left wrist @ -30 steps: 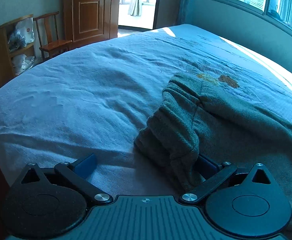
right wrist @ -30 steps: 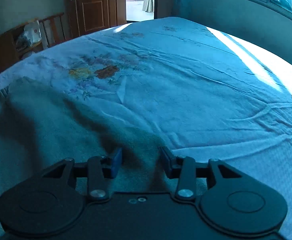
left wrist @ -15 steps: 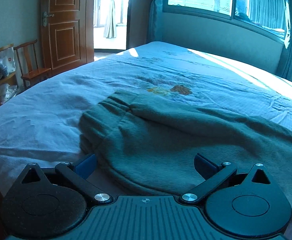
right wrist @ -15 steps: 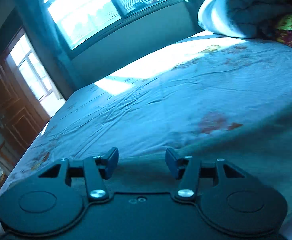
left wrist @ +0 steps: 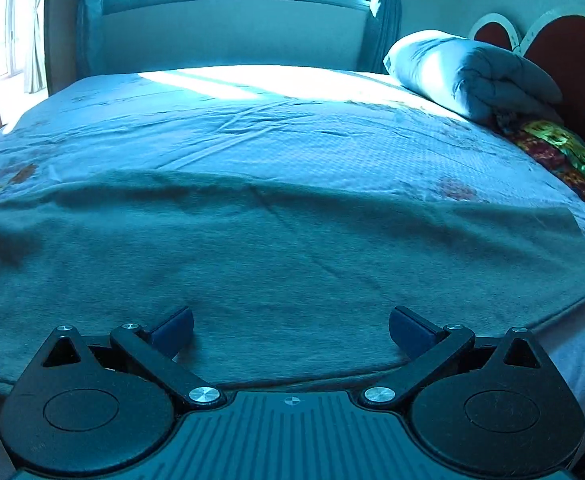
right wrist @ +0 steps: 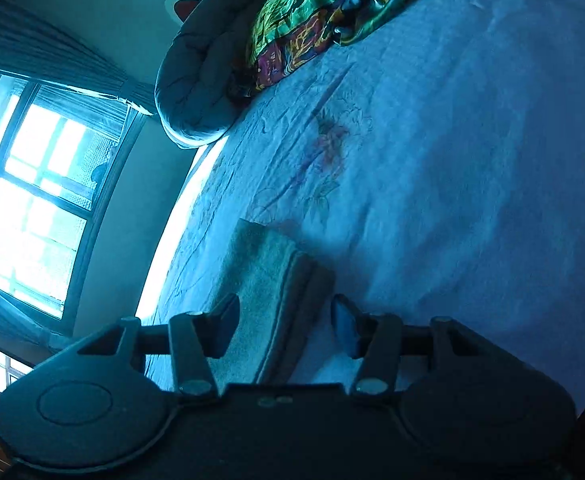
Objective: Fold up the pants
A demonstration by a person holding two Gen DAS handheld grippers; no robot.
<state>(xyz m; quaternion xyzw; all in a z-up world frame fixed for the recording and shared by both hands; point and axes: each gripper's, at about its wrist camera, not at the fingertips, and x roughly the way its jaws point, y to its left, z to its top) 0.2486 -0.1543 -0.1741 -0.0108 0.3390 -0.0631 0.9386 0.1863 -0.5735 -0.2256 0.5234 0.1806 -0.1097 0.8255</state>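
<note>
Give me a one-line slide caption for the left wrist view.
Open left gripper above grey-green pants spread across the blue bedsheet, rolled duvet beyond.

Bed (left wrist: pixel 292 136), pants (left wrist: pixel 276 256), quilt (left wrist: pixel 464 76), patterned cloth (left wrist: pixel 564 156)

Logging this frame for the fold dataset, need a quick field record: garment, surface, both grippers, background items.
garment: green pants spread flat, hem end between the right fingers
surface: bed sheet, light blue, floral print
left gripper: open, over the pants, holding nothing
right gripper: open, rolled sideways, pads clear of the cloth
background: folded quilt, colourful pillow, window
</note>
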